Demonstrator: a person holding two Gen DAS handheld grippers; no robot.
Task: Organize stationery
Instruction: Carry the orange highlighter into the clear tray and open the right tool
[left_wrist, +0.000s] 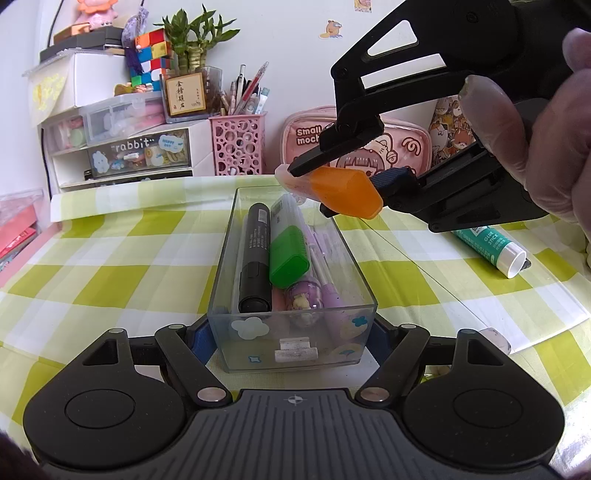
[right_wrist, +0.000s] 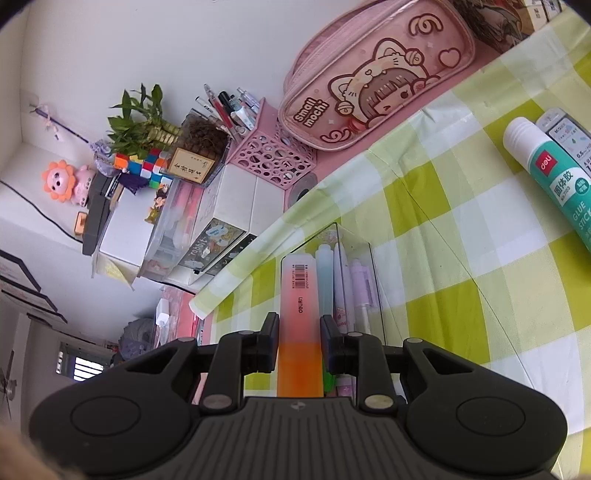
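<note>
Left gripper (left_wrist: 293, 332) sits lowest in the left wrist view, clamped on the near end of the clear tray (left_wrist: 255, 347), pads on both side walls, steadying it on the checked worktop (left_wrist: 110, 258). Inside the tray ahead of it: black marker (left_wrist: 255, 258), green eraser (left_wrist: 290, 254), purple pens (left_wrist: 325, 273). Above the tray's far end the right gripper (left_wrist: 332, 184) comes in from the upper right, gloved hand (left_wrist: 554, 147) on its handle, closed on an orange-pink highlighter (left_wrist: 347, 192). Glue stick (left_wrist: 491, 247) lies beyond, to the right.

Right wrist view: right gripper (right_wrist: 298, 345) clamped on the highlighter (right_wrist: 299, 295), whose free end points forward over the tray (right_wrist: 369, 266); view is strongly rolled. Glue stick (right_wrist: 554, 177) well off to the right.

Step judged: placing the highlighter. Next needs lowering alongside the pens, then releasing.
</note>
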